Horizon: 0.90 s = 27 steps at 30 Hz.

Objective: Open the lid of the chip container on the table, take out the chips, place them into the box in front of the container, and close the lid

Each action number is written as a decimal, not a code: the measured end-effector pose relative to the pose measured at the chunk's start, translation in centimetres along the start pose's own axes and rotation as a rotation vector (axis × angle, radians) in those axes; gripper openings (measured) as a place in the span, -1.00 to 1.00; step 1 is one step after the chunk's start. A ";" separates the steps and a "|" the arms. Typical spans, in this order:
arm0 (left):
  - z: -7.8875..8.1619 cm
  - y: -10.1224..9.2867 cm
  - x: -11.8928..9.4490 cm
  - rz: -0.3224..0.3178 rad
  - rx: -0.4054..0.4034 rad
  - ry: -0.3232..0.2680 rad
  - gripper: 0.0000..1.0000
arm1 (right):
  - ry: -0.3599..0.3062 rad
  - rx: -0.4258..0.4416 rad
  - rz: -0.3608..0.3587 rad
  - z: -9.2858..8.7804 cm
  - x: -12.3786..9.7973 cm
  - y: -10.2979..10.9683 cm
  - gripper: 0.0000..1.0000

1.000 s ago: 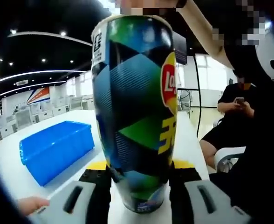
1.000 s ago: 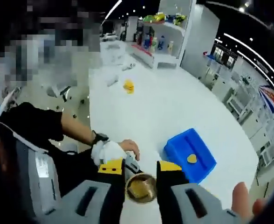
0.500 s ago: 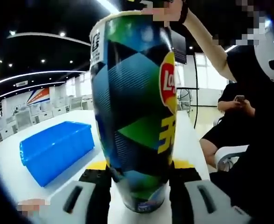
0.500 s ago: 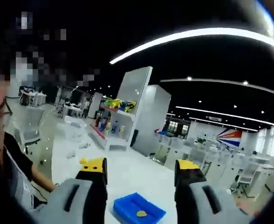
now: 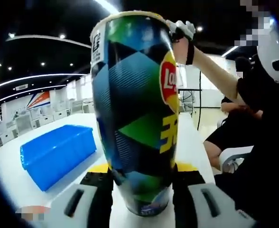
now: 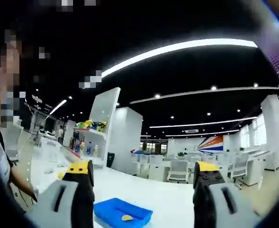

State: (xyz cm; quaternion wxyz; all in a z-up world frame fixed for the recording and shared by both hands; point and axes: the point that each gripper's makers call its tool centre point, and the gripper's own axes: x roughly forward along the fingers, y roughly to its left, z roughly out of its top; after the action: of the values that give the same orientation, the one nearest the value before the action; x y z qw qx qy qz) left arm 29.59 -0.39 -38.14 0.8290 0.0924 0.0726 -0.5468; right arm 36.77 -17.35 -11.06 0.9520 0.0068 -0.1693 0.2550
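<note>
A tall chip container [image 5: 135, 109] with green, blue and black triangles stands upright on the white table [image 5: 191, 147]. My left gripper [image 5: 138, 176] is shut on its lower body. A person's arm [image 5: 203, 64] reaches to the container's top rim. The blue box [image 5: 56, 152] lies on the table left of the container. In the right gripper view, my right gripper [image 6: 142, 173] is open with nothing between its wide-apart jaws. It is raised and looks level across the room. The blue box [image 6: 123, 213] sits low between its jaws, with one yellow chip [image 6: 126, 217] in it.
A seated person [image 5: 234, 123] is at the right behind the table edge. A white shelf unit [image 6: 94, 137] with colourful goods stands at the back. Rows of white desks and chairs [image 6: 177, 168] fill the far room.
My right gripper lifted from above the open container, its jaws opening wider, and now looks level across the room. The arm at the container's top shifted right. My left gripper stayed put.
</note>
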 end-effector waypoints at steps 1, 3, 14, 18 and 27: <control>0.0 0.0 0.0 0.000 0.001 0.000 -0.02 | 0.015 0.008 -0.006 -1.2 -0.3 -0.3 0.79; -0.1 0.0 0.0 -0.002 0.004 -0.001 -0.02 | 0.040 0.021 -0.030 -4.0 -1.1 -1.0 0.84; -0.4 -0.1 0.0 -0.002 0.009 -0.009 -0.02 | 0.240 0.180 -0.123 -18.8 -5.4 -2.7 0.88; -0.6 0.1 0.1 -0.003 0.011 -0.005 -0.02 | 0.297 0.162 -0.157 -22.6 -6.4 -3.2 0.85; -0.7 0.1 0.1 0.001 0.013 0.002 -0.02 | 0.437 0.083 -0.148 -28.5 -7.5 -1.2 0.78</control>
State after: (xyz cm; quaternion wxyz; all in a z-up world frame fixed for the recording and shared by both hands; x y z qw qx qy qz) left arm 29.75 -0.28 -38.87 0.8286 0.0985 0.0700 -0.5466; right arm 40.35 -19.14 -40.30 0.9810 0.0028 0.0524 0.1868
